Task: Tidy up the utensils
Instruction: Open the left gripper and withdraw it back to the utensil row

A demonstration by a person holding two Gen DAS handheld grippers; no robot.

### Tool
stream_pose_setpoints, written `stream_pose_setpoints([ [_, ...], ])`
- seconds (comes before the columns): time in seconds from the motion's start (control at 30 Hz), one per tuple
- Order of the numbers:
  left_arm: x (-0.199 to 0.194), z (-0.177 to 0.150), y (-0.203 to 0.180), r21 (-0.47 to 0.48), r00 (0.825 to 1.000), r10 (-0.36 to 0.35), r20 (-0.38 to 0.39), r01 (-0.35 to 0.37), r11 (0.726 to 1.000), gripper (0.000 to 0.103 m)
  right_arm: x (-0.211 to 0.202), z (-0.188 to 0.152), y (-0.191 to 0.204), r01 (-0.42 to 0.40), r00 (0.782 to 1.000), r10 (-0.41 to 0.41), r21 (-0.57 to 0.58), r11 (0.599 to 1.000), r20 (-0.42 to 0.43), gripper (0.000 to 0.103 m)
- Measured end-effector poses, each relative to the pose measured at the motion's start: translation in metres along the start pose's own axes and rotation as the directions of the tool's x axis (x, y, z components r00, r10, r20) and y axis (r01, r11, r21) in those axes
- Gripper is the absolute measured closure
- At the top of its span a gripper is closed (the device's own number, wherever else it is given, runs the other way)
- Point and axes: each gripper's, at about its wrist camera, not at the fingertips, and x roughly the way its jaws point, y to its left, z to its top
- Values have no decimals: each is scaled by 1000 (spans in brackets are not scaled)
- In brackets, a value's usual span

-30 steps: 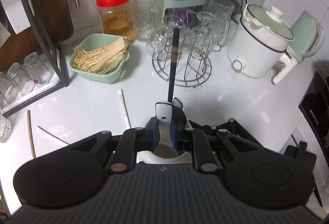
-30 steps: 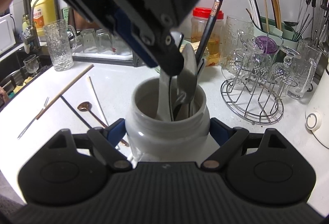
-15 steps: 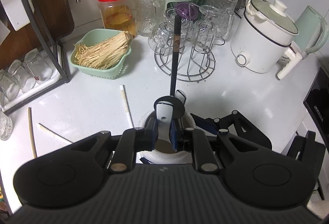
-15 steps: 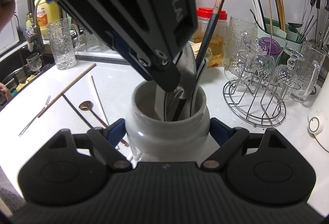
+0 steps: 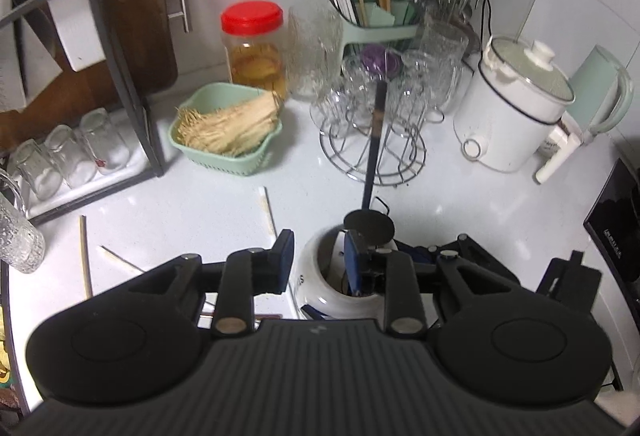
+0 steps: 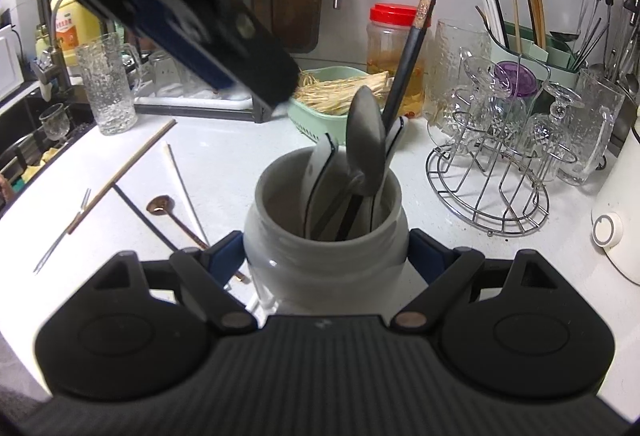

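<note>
A white ceramic jar [image 6: 324, 248] stands on the counter, and my right gripper [image 6: 326, 254] is shut on its sides. Inside the jar are a white spoon [image 6: 316, 164], a grey spoon [image 6: 366, 144] and a black chopstick [image 6: 412, 48]. My left gripper [image 5: 319, 262] hovers over the jar's [image 5: 316, 276] left rim. Its jaws are opening and no utensil is between them. One of its fingers [image 6: 240, 52] crosses the upper left of the right wrist view. Loose on the counter lie a copper spoon [image 6: 172, 214], a small fork [image 6: 60, 236] and several chopsticks [image 6: 124, 172].
A wire rack of glasses [image 6: 488, 172] stands right of the jar. Behind it are a green basket [image 5: 228, 132], a red-lidded jar [image 5: 254, 48], a green utensil caddy [image 5: 380, 24] and a white cooker [image 5: 512, 116]. A dish rack [image 5: 120, 84] and a sink [image 6: 24, 140] are at the left.
My left gripper has let go of the white spoon, which now rests in the jar. Its jaws have spread and it has pulled up and to the left. The right gripper has not moved.
</note>
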Motion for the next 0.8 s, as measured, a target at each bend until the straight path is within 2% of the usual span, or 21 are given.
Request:
stream_pose_setpoints([
  [0.23,-16,-3,19,-28,999,6,49,-5,1000,72,1,2,4,23,1000,-23,18,1000,-3,13],
  [0.43,-16,-19,46,-77,999,25,46,-21,997,71,0,-1,7,46,999,-47,36,998,11,13],
  [0.63,-23,-53,78,-110,994,109,33,-104,988,63,-1,-3,7,58,998,-59,55,997,25,14],
  [0.8,-26,-84,113,-199,986,165,8,-160,967,60,-1,-3,9,67,997,-69,58,996,27,14],
])
